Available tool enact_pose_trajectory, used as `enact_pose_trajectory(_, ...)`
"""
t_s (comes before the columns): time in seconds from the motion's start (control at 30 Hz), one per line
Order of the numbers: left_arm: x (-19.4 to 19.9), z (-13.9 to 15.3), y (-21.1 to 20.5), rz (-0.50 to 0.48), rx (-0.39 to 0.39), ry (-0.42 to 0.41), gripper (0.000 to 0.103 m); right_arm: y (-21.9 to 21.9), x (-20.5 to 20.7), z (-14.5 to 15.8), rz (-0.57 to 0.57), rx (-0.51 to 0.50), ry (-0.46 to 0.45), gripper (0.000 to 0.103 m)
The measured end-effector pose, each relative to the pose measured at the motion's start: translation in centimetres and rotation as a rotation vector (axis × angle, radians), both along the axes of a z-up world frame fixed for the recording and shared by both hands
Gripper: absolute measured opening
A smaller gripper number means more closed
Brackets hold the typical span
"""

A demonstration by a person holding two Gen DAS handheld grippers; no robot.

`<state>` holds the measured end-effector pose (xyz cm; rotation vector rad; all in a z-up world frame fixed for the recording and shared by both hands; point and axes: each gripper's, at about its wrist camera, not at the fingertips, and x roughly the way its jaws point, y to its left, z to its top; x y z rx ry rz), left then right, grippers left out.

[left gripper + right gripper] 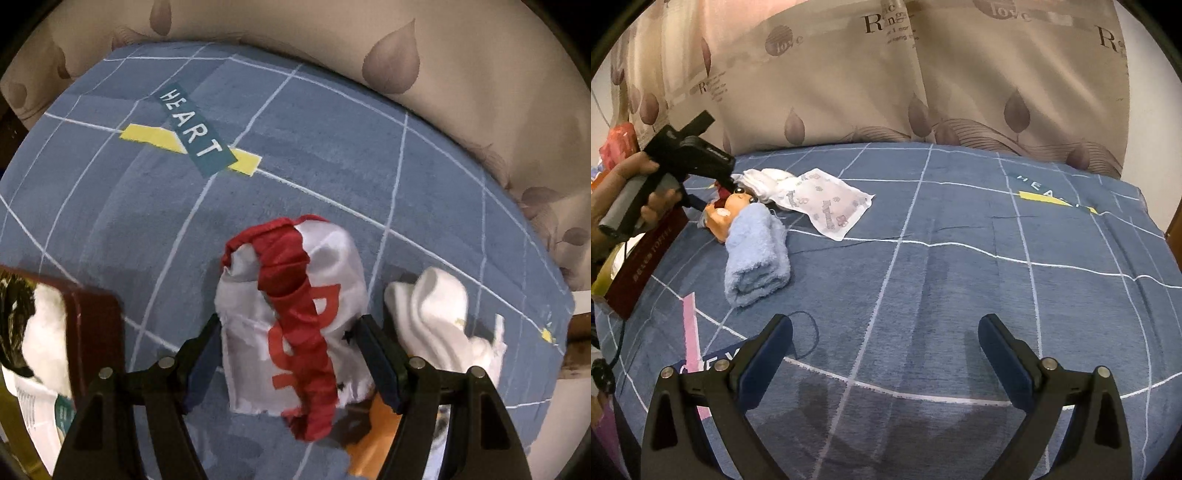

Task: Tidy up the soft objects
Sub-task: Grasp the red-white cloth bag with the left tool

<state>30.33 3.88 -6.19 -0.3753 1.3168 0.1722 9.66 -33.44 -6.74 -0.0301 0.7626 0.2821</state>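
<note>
In the left wrist view a white satin cloth with a red band and red print (295,317) lies on the blue bed sheet (314,147) between the fingers of my left gripper (288,332). The jaws stand wide on either side of it, not pressing it. White socks (436,314) lie just right of it, an orange plush toy (376,435) below. In the right wrist view my right gripper (884,332) is open and empty above bare sheet. The left gripper (713,181) shows far left over the pile: orange toy (724,214), rolled blue towel (757,254), white socks (764,181), printed cloth (827,203).
A dark red box (646,262) stands at the sheet's left edge, also seen in the left wrist view (96,332) with white items inside. A patterned beige curtain (886,74) hangs behind the bed. A dark thread (809,325) lies near my right gripper.
</note>
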Motion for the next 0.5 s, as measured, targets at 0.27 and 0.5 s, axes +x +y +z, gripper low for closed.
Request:
enact_pose_trajectory(0.27,0.0,-0.8,-2.7,-0.12,0.139,-0.017,0.085,0.1,0.1,-0.1,0.004,0.0,0.012,0.101)
enact_pose_trajectory(0.5,-0.9,-0.5,-0.4,-0.055,0.017,-0.056,0.085,0.0,0.1,-0.2,-0.003,-0.002,0.014,0.102)
